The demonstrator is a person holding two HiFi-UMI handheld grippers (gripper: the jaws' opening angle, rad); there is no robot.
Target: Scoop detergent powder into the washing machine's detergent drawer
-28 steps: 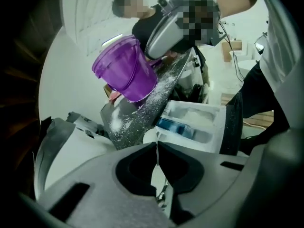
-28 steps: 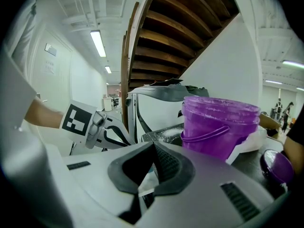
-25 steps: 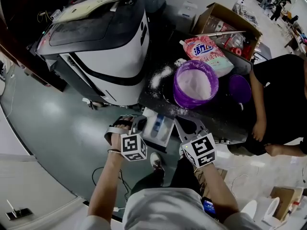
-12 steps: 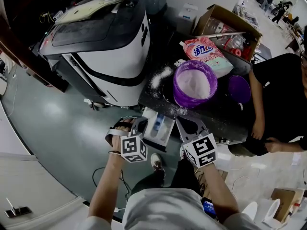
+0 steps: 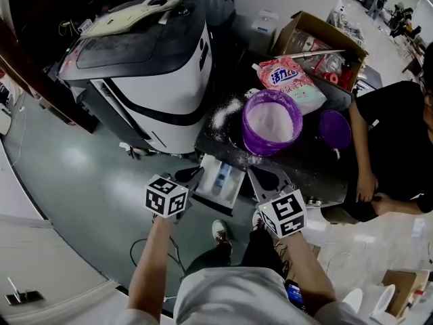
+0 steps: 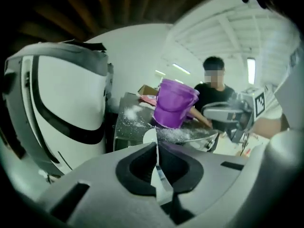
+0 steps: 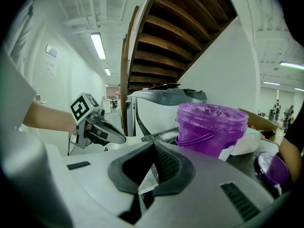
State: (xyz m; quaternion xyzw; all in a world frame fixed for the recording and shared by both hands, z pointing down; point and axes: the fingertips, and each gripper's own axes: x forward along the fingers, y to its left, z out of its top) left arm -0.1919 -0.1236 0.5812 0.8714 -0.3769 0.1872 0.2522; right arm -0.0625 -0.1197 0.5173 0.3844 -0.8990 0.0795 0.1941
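Note:
The washing machine (image 5: 145,59) stands at the upper left. Its white detergent drawer (image 5: 222,181) is pulled out below the dark table (image 5: 308,161). On the table sits a purple bucket (image 5: 272,120) of white powder, also in the left gripper view (image 6: 173,109) and the right gripper view (image 7: 211,127). My left gripper (image 5: 195,176) hovers just left of the drawer, jaws shut with nothing in them (image 6: 156,144). To the drawer's right, my right gripper (image 5: 262,176) is also shut and holds nothing (image 7: 153,145). I see no scoop.
Spilled powder (image 5: 226,108) lies on the table's left part. A purple lid (image 5: 335,127), a pink detergent bag (image 5: 291,76) and an open cardboard box (image 5: 318,32) are behind and right of the bucket. A person in black (image 5: 392,134) sits at the table's right.
My left gripper has swung round, its marker cube shifting left and up, jaws now pointing right toward the drawer. The right gripper has barely moved.

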